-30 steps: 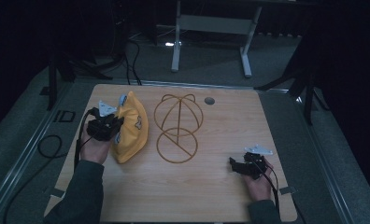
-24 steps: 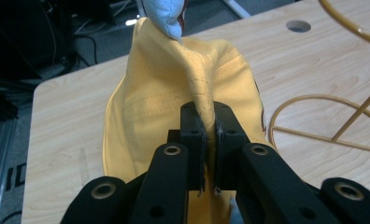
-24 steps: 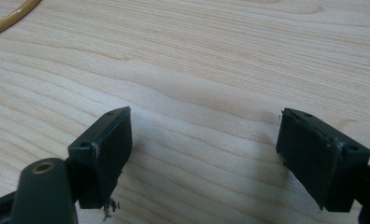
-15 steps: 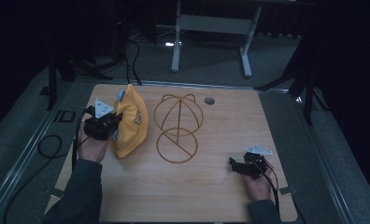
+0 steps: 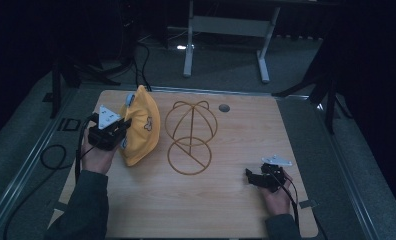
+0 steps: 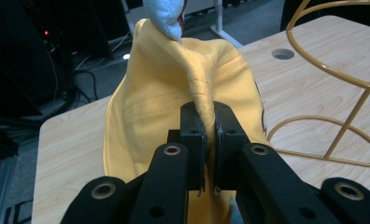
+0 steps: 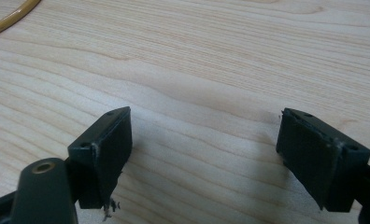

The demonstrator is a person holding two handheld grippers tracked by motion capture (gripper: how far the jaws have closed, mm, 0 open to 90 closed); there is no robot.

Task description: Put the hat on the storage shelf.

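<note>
1. Progress check: the left gripper (image 5: 117, 131) had its jaws clamped tight on a fold of the yellow cap (image 5: 142, 127), which was lifted and tilted at the left side of the table (image 5: 236, 210). In the left gripper view the pinched seam ran straight up between the jaws, with a pale blue bit of the cap (image 6: 167, 16) at the very top.
2. So the grab looked done. My guess is the cap was meant for the wire hat stand (image 5: 191, 136), and it wasn't on it yet; it hung just beside the stand's left edge.
3. What was left, I'd say: carry it over, drop it onto the dome, let go.
4. Right gripper (image 5: 260, 178) sat low near the table's right front, jaws wide apart, holding nothing, well away from the cap.
5. Other stuff: a round hole (image 5: 224, 107) in the tabletop behind the stand, and a desk frame (image 5: 226, 30) on the floor beyond. Nothing sat between cap and stand, though the floppy fabric might snag the wire.
</note>
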